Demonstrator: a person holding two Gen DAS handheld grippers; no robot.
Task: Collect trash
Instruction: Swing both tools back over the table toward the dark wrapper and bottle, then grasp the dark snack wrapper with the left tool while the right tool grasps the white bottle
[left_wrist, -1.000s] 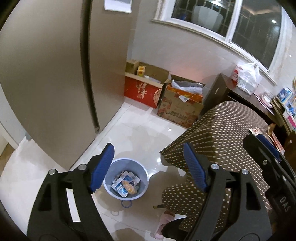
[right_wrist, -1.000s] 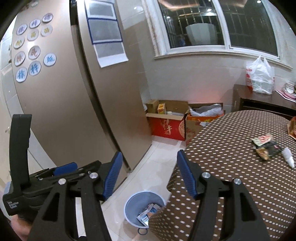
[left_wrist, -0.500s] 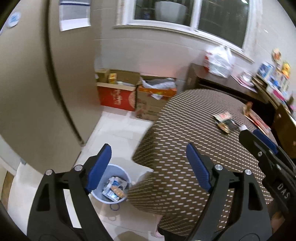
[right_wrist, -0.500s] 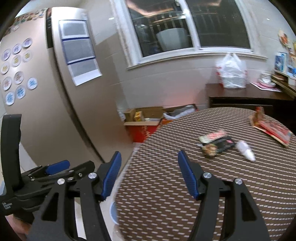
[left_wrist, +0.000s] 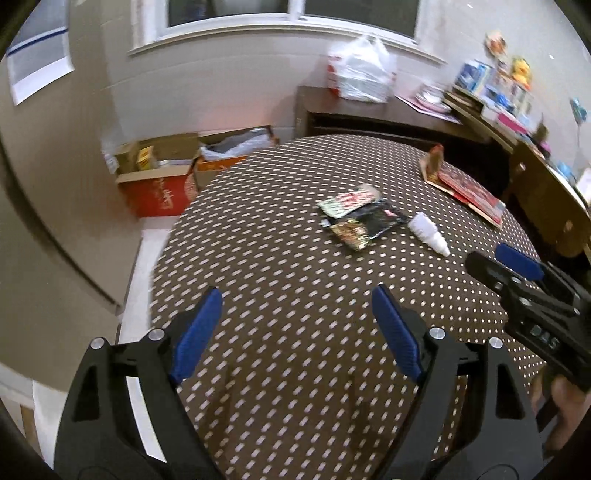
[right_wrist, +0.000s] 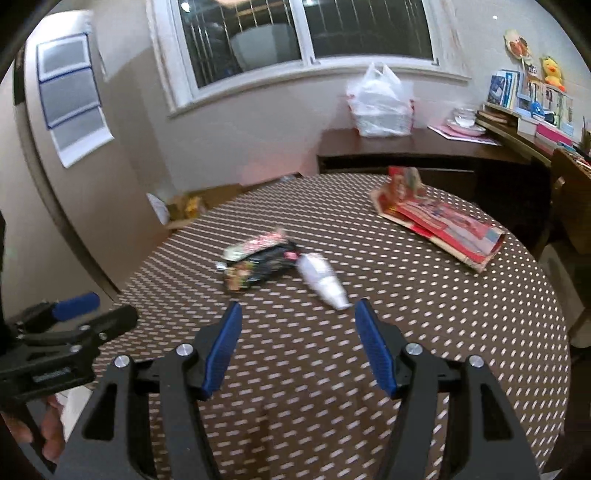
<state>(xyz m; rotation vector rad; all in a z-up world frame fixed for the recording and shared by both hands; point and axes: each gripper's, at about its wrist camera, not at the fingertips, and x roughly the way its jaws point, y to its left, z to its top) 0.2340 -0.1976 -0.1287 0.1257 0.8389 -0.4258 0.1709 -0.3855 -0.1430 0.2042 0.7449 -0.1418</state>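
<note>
Our left claw (left_wrist: 295, 325) and right claw (right_wrist: 297, 345) both released and empty over the surface (left_wrist: 277, 266), snack wrappers (right_wrist: 258, 262) touching a crumpled white cup (right_wrist: 323, 282) mid-surface, red booklet (right_wrist: 443, 225) near its far edge

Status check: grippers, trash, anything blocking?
Left gripper and right gripper open, empty. Snack wrappers and white crumpled cup on the table, untouched. Path clear.
</note>
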